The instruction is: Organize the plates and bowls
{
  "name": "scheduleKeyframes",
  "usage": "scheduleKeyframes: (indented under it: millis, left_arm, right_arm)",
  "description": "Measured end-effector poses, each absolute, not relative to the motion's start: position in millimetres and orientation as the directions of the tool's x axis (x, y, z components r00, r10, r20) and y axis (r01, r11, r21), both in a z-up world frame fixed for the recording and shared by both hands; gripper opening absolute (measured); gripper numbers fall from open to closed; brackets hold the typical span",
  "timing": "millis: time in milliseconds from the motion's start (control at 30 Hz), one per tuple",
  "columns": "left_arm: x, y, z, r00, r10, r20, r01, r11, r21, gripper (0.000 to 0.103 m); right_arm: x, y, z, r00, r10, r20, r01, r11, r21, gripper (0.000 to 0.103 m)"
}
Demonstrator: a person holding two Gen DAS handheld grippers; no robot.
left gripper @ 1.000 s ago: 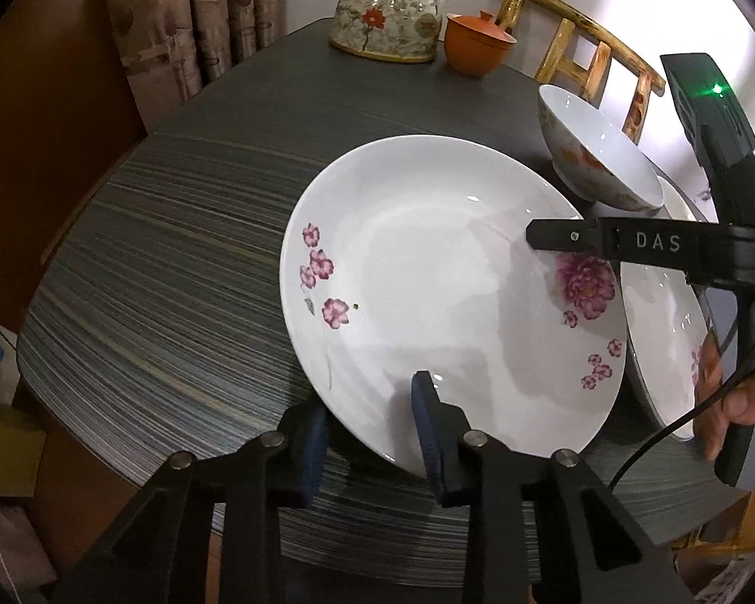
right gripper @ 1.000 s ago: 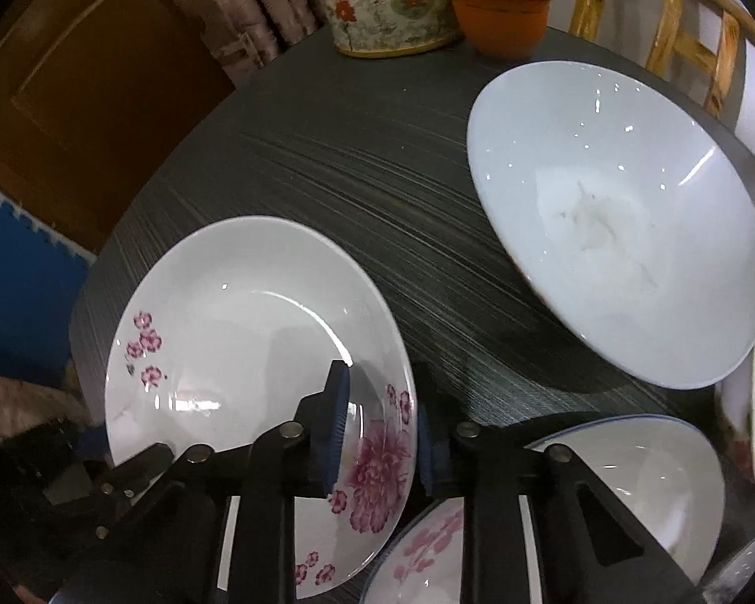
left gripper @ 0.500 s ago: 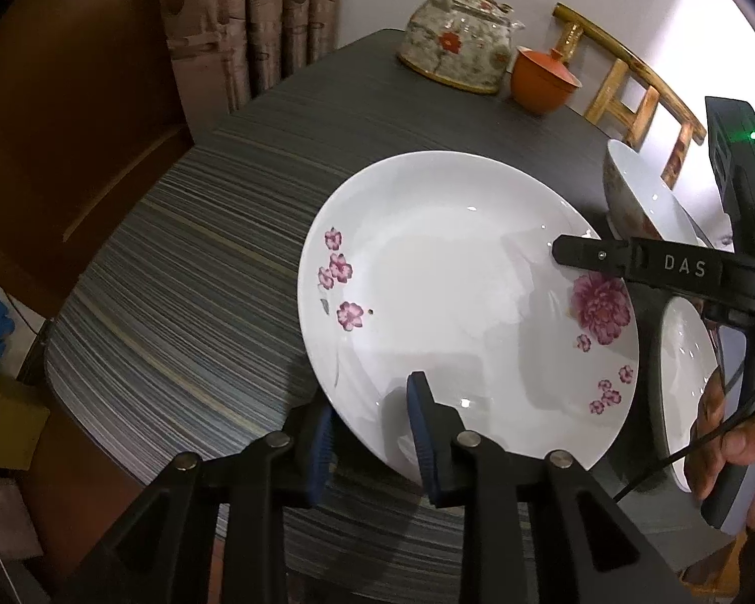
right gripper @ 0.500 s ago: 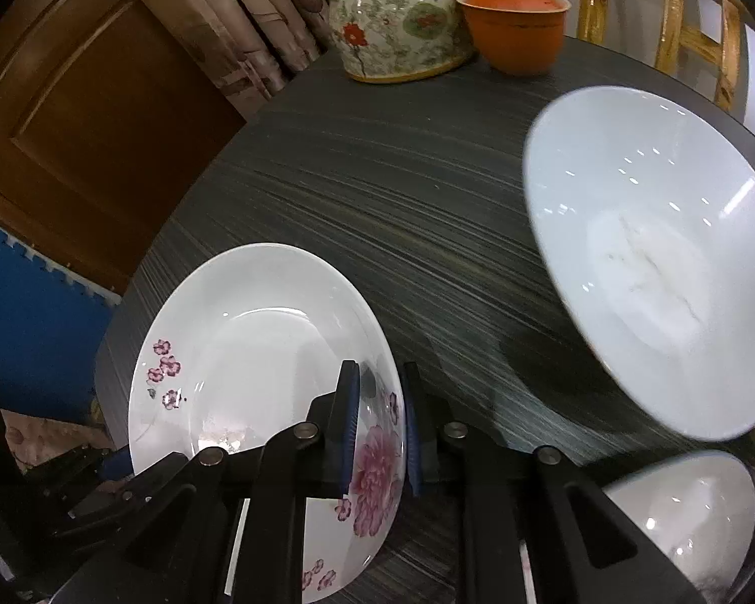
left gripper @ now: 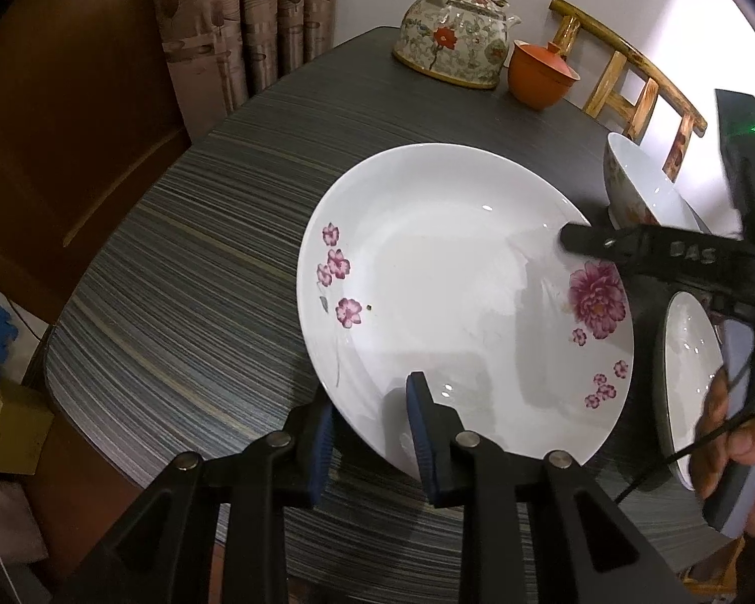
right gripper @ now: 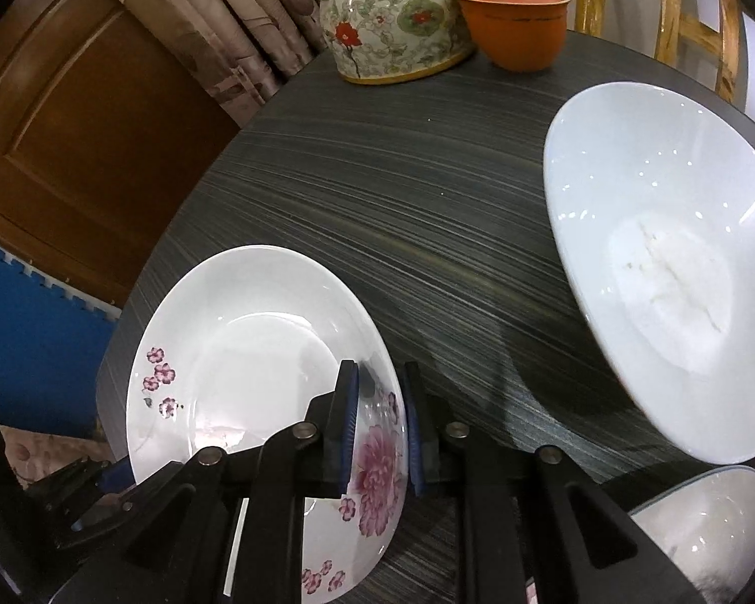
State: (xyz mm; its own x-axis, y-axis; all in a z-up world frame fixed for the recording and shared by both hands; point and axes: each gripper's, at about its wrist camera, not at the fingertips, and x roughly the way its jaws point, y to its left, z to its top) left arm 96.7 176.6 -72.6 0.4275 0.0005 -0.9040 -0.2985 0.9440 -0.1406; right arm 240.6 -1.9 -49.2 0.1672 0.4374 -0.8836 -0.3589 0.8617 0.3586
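A white plate with pink flowers [left gripper: 453, 277] [right gripper: 256, 352] is held between both grippers over the dark striped table [left gripper: 186, 261]. My left gripper [left gripper: 370, 418] is shut on its near rim, one blue pad under the rim and one on top. My right gripper [right gripper: 380, 402] clamps the opposite rim beside the large pink flower; its jaws are opening slightly with the rim still between the pads. Its finger [left gripper: 629, 246] reaches in from the right in the left wrist view. A big white bowl [right gripper: 654, 251] [left gripper: 639, 186] stands to the right.
Another white dish [left gripper: 689, 352] [right gripper: 704, 518] lies at the near right, by a person's hand [left gripper: 740, 433]. A flowered teapot [left gripper: 453, 45] [right gripper: 392, 20] and an orange lidded cup [left gripper: 541, 75] [right gripper: 513, 20] stand at the far edge. A wooden chair [left gripper: 629, 80] stands behind.
Both grippers have carried the plate to the left, away from the big bowl. The right jaws narrowed onto the rim. Both views rolled a little.
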Motion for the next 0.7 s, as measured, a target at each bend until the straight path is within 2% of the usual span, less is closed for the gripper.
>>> scheduleKeyframes:
  millis: [67, 133, 300, 433, 467, 500, 567, 700]
  left_arm:
    - [95.8, 175.3, -70.7, 0.427, 0.019, -0.904, -0.295, 0.948, -0.119, 0.027]
    - [92.9, 173.5, -66.7, 0.435, 0.045, -0.899, -0.298, 0.950, -0.096, 0.027]
    - [83.0, 162.3, -54.0, 0.449, 0.105, -0.887, -0.289, 0.957, -0.033, 0.027]
    - [69.8, 146.2, -33.4, 0.494, 0.166, -0.853, -0.281, 0.959, 0.023, 0.028]
    - [65.4, 139.5, -26.1, 0.512, 0.165, -0.843, -0.269, 0.963, 0.025, 0.033]
    - [61.9, 131.0, -19.2, 0.531, 0.140, -0.836, -0.241, 0.970, 0.009, 0.039]
    - [58.9, 114.7, -10.3, 0.553, 0.058, -0.831, -0.169, 0.985, -0.045, 0.045]
    - [66.1, 75.7, -10.1, 0.504, -0.167, -0.847, -0.026, 0.978, -0.208, 0.046]
  right_arm:
    - [237.5, -5.7, -44.3, 0.200, 0.441, -0.875, -0.355, 0.865, 0.355, 0.019]
    - [231.1, -12.8, -34.1, 0.235, 0.444, -0.865, -0.356, 0.867, 0.349, 0.029]
    - [202.5, -53.7, -2.8, 0.288, 0.521, -0.803, -0.322, 0.843, 0.431, 0.043]
    - [171.8, -100.6, 12.1, 0.323, 0.555, -0.767, -0.291, 0.829, 0.478, 0.044]
    - [164.7, -111.4, 15.5, 0.329, 0.555, -0.764, -0.284, 0.830, 0.480, 0.044]
    - [155.6, -123.9, 18.8, 0.338, 0.554, -0.761, -0.278, 0.831, 0.481, 0.044]
    - [137.5, -150.0, 26.7, 0.369, 0.525, -0.767, -0.272, 0.850, 0.451, 0.044]
    - [123.4, -202.4, 29.9, 0.384, 0.452, -0.805, -0.256, 0.890, 0.378, 0.044]
